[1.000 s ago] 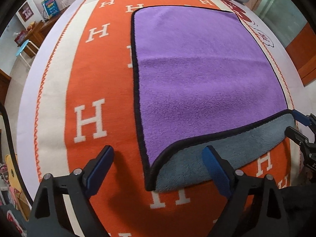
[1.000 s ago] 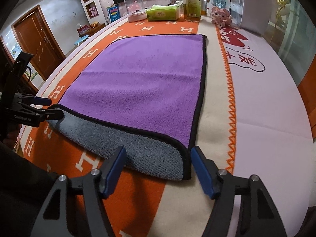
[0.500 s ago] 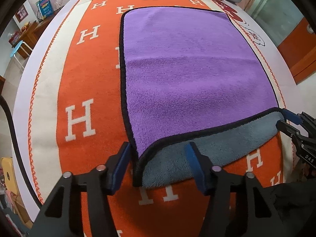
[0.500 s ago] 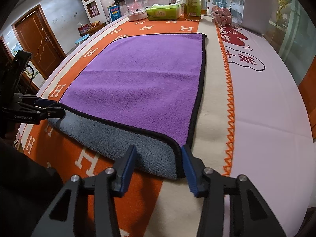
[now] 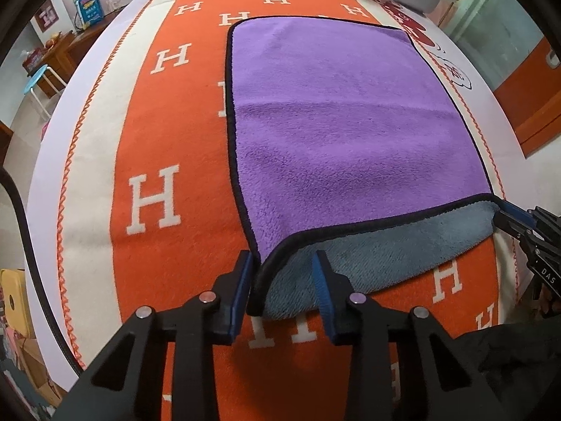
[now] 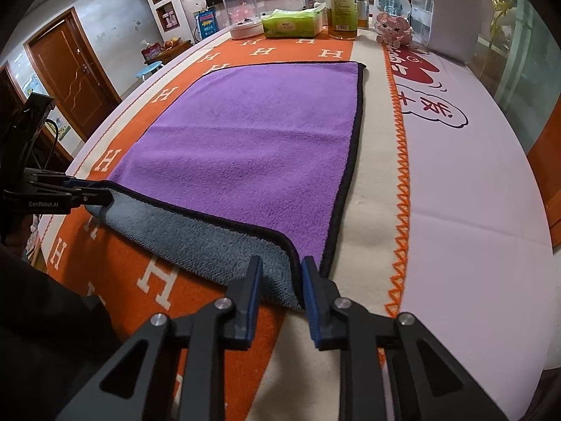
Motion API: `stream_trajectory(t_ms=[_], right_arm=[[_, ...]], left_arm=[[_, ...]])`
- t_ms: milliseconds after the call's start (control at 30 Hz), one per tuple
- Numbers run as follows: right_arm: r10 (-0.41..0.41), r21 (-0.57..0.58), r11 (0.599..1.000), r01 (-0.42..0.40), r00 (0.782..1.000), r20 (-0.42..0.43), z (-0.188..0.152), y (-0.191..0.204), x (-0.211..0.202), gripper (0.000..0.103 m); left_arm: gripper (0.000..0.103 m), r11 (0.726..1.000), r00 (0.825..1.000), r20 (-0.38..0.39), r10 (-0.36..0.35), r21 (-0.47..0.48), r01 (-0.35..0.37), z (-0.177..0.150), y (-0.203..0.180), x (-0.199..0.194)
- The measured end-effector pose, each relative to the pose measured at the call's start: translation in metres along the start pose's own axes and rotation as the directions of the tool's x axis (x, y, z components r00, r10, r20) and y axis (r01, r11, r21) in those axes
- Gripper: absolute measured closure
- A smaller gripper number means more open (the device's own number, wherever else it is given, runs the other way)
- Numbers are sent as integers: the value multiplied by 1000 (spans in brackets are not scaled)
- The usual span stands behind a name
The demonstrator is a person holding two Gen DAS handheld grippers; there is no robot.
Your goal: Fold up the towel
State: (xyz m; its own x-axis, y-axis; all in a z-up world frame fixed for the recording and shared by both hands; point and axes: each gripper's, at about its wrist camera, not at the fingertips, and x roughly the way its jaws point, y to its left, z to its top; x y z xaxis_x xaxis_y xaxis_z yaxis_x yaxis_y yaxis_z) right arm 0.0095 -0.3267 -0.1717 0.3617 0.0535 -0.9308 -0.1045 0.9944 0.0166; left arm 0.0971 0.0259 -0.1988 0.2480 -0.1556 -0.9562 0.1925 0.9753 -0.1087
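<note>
A purple towel (image 5: pixel 343 133) with a grey underside and black hem lies folded once on the orange H-patterned tablecloth (image 5: pixel 154 196). It also shows in the right wrist view (image 6: pixel 245 161). My left gripper (image 5: pixel 282 273) straddles the towel's near left corner, jaws narrowed around the doubled layers but with a gap still showing. My right gripper (image 6: pixel 280 273) straddles the near right corner the same way, jaws close around the grey fold. Each gripper shows at the other view's edge, the right one in the left wrist view (image 5: pixel 515 221) and the left one in the right wrist view (image 6: pixel 84 193).
At the table's far end stand a domed dish (image 6: pixel 243 14), a green tissue pack (image 6: pixel 292 24), a bottle (image 6: pixel 340 7), a pink toy (image 6: pixel 392 29) and a white appliance (image 6: pixel 452 10). A white cloth with red print (image 6: pixel 455 175) covers the right side.
Both grippers moved forward onto the towel's near corners and their jaws narrowed from wide open to close around the fold.
</note>
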Motion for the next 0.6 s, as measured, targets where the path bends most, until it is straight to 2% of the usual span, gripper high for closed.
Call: stream_trajectory(t_ms=[100,167,267,600], right_arm=[[-3,-4,1000,3,1000,-4,-1,0,-2,89],[-3,-6,1000,3,1000,-3,-2,1,-2,91],[-1,-6,1000,1,1000,-5,-1,0,-2,96],[-6,-10,1000,6,1000,-1,-1,1,-5,98]], left_arm=[[77,1000,1000,7,2,-7,-2,-1,0,-1],[91,1000,1000,5,-7,-11,7,-5,3,-3],[93,1000,1000,10,-11,-10,11,-8,4,-5],[96,1000,1000,10,-12,-7,12,-7,5,-6]])
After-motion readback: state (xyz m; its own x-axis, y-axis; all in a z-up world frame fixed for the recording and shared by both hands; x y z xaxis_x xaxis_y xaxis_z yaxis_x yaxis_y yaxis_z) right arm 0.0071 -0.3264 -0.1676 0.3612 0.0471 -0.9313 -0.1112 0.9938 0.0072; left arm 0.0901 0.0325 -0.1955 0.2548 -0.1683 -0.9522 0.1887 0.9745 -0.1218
